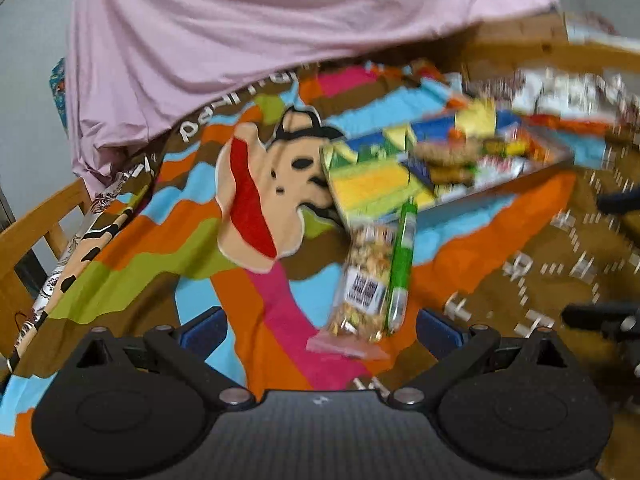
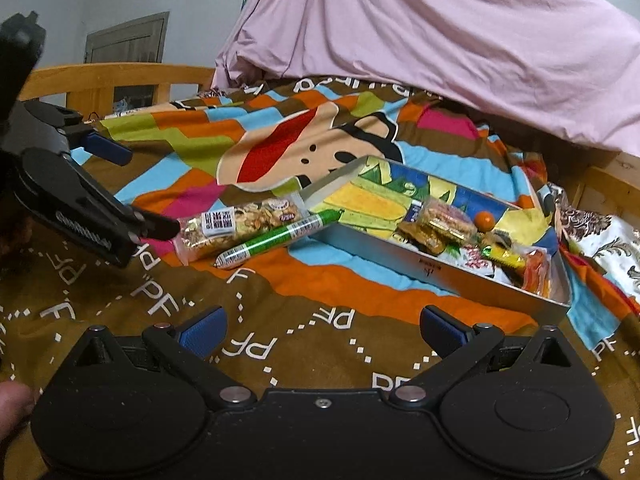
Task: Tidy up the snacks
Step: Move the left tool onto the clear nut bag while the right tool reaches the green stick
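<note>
A clear packet of nut bar [image 1: 362, 280] [image 2: 236, 224] and a green stick snack [image 1: 402, 264] [image 2: 280, 236] lie side by side on the colourful blanket, just outside a metal tin [image 1: 472, 194] [image 2: 400, 248]. The tin holds several wrapped snacks [image 2: 444, 220] and a small orange ball [image 2: 484, 218]. My left gripper [image 1: 322, 330] [image 2: 148, 192] is open, and the packet's near end lies between its fingers. My right gripper [image 2: 322, 330] is open over the brown part of the blanket, short of the tin, with nothing in it. The left wrist view is blurred on the right.
A pink sheet [image 2: 440, 40] is heaped behind the tin. The blanket [image 2: 280, 152] with a cartoon face covers a bed with a wooden frame [image 2: 120, 76] [image 1: 44, 220]. A patterned cloth [image 2: 600, 248] lies right of the tin. A fingertip [image 2: 12, 400] shows at lower left.
</note>
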Tool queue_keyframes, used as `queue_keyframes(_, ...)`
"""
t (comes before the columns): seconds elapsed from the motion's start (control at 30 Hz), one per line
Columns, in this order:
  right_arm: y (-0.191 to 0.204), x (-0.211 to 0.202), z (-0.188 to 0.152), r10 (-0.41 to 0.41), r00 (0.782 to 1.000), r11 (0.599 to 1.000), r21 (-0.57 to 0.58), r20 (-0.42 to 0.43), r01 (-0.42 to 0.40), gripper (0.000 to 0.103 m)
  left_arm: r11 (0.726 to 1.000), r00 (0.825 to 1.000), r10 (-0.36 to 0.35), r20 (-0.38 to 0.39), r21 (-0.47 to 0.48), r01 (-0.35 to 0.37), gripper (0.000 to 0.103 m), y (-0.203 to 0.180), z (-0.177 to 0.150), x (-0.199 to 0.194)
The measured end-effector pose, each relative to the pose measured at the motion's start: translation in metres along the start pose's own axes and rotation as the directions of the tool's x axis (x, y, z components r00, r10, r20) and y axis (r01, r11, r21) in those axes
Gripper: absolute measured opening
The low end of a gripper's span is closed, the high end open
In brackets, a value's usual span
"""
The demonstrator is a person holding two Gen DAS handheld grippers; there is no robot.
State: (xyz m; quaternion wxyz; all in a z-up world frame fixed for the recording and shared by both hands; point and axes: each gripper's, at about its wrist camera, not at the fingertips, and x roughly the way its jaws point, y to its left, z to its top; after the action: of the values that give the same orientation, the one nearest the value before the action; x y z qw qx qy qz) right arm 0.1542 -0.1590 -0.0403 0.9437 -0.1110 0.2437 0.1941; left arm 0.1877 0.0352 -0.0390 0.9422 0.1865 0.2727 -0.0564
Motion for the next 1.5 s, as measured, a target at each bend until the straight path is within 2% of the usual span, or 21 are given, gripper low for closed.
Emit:
queue_keyframes(0.1,0.004,0.002,-0.001,0.000,1.000,1.000,-0.024,-0.003,0.000,0.102,0.999,1.000,-0.006,-0.005,0.045,0.007,0.103,-0.006,-0.001,0.010)
queue_keyframes(0.23,0.008,0.012,-0.001,0.004,1.000,0.998,-0.059,-0.003,-0.004,0.102,0.998,0.999,-0.037,-0.009,0.049,0.038,0.102,-0.009,0.004,0.023)
queue_keyframes(0.47,0.013,0.043,0.007,0.011,1.000,0.995,-0.099,-0.011,-0.012,0.102,0.998,0.998,-0.034,-0.055,0.059,0.037,0.103,0.001,0.009,0.047)
queue_keyframes(0.6,0.016,0.060,0.021,0.012,1.000,0.996,-0.088,0.005,-0.012,0.102,0.999,0.996,-0.038,-0.077,0.005,0.038,0.103,0.013,0.006,0.061)
queue_keyframes(0.73,0.025,0.081,0.037,0.044,0.999,0.997,-0.057,0.006,-0.043,0.102,0.991,0.991,-0.102,-0.082,-0.095,0.094,0.103,0.028,0.003,0.070)
queue_keyframes(0.9,0.043,0.104,0.041,0.075,0.996,0.990,-0.113,-0.050,-0.081,0.102,0.973,0.984,-0.153,-0.086,-0.186,0.135,0.103,0.047,0.001,0.077)
queue_keyframes(1.0,0.051,0.111,0.038,0.077,0.996,0.986,-0.143,-0.051,-0.084,0.102,0.956,0.979,-0.183,-0.090,-0.248,0.156,0.103,0.060,0.000,0.080)
queue_keyframes(1.2,0.057,0.128,0.040,0.040,0.997,0.989,-0.138,-0.064,-0.048,0.102,0.912,0.976,-0.203,-0.081,-0.378,0.158,0.103,0.082,-0.003,0.086)
queue_keyframes(1.3,0.053,0.127,0.039,0.001,0.998,0.993,-0.119,-0.055,-0.007,0.102,0.898,0.974,-0.213,-0.077,-0.408,0.165,0.102,0.087,-0.005,0.087)
queue_keyframes(1.37,0.051,0.124,0.037,-0.071,0.996,0.991,-0.120,-0.047,0.065,0.102,0.899,0.974,-0.213,-0.077,-0.405,0.165,0.102,0.087,-0.005,0.088)
queue_keyframes(1.43,0.046,0.121,0.035,-0.166,0.985,0.981,-0.114,-0.045,0.160,0.102,0.907,0.974,-0.215,-0.078,-0.386,0.169,0.102,0.083,-0.002,0.088)
queue_keyframes(1.5,0.038,0.116,0.034,-0.191,0.980,0.980,-0.073,-0.062,0.186,0.102,0.916,0.973,-0.217,-0.077,-0.361,0.176,0.102,0.078,-0.001,0.086)
